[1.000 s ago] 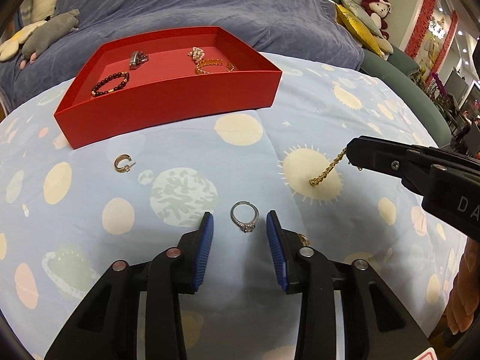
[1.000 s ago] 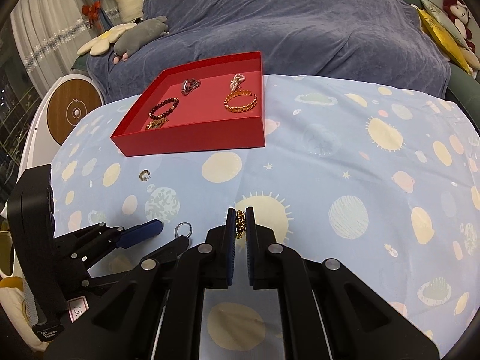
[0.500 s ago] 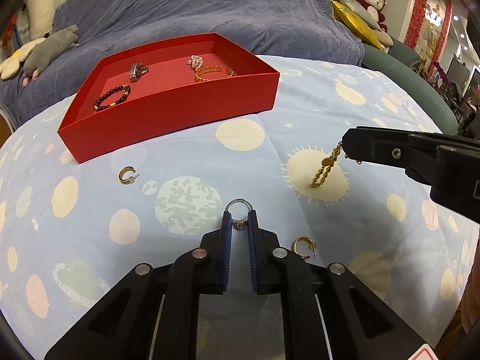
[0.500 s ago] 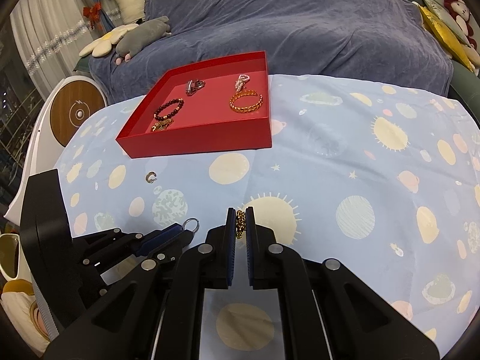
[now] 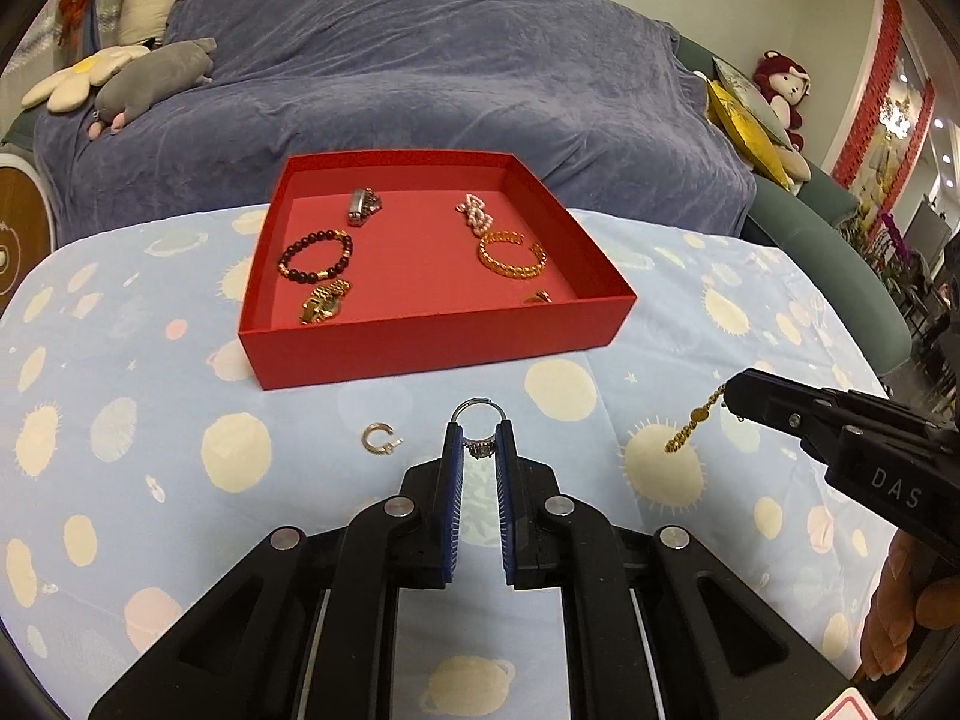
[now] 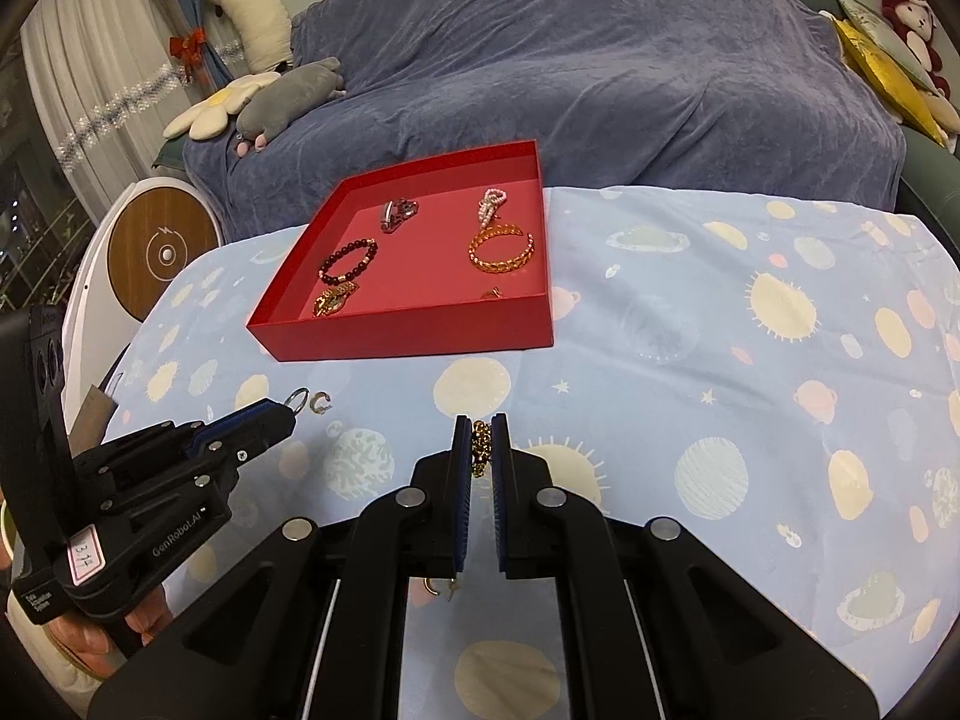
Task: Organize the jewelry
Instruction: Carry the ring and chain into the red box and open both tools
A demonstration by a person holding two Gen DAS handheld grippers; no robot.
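Since a second ago the left gripper (image 5: 480,441) has closed on the silver ring (image 5: 478,420) and raised it off the planet-print cloth (image 5: 180,480); its jaws now pinch the ring's setting, the band poking out beyond the tips. Meanwhile the right gripper (image 6: 480,450) stays pressed on the gold chain (image 6: 480,449), which dangles free. The red tray (image 5: 432,342) sits farther back, already holding bracelets, and now looks closer. One gold hoop earring (image 5: 380,439) lies just left of the ring. With so narrow a hold, the ring could likely twist out during the carry, and the swinging chain could snag the tray's near wall.
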